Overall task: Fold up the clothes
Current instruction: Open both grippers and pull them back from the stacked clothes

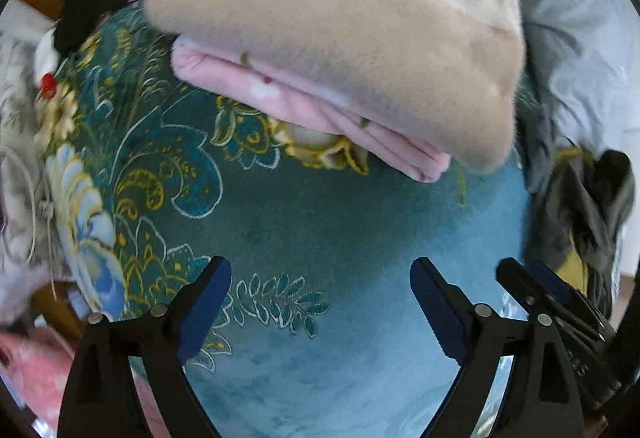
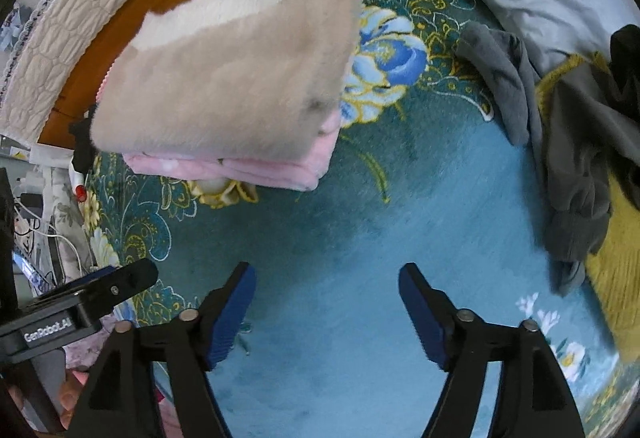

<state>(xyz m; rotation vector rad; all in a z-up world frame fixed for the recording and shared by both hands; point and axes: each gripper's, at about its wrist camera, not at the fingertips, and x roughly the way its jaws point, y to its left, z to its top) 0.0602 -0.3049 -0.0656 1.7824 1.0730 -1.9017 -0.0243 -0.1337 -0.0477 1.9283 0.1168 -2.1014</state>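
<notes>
- Your left gripper [image 1: 320, 302]: jaws wide apart, nothing between them, over bare teal blanket [image 1: 320, 230]. Plush pile, floral print w/ yellow outlines.
- Folded stack at 12 o'clock in left wrist view: fuzzy beige piece [image 1: 340, 37] on top of smooth pink piece [image 1: 304, 97], edges squared. Probably parked there as the done pile, leaving the centre free for folding.
- Your right gripper [image 2: 324, 310]: also spread, holding nothing.
- Unfolded grey garment [image 2: 576, 157] at 3 o'clock in right wrist view, crumpled, soft, on sth. yellow [image 2: 616, 238]. Likely next to fold.
</notes>
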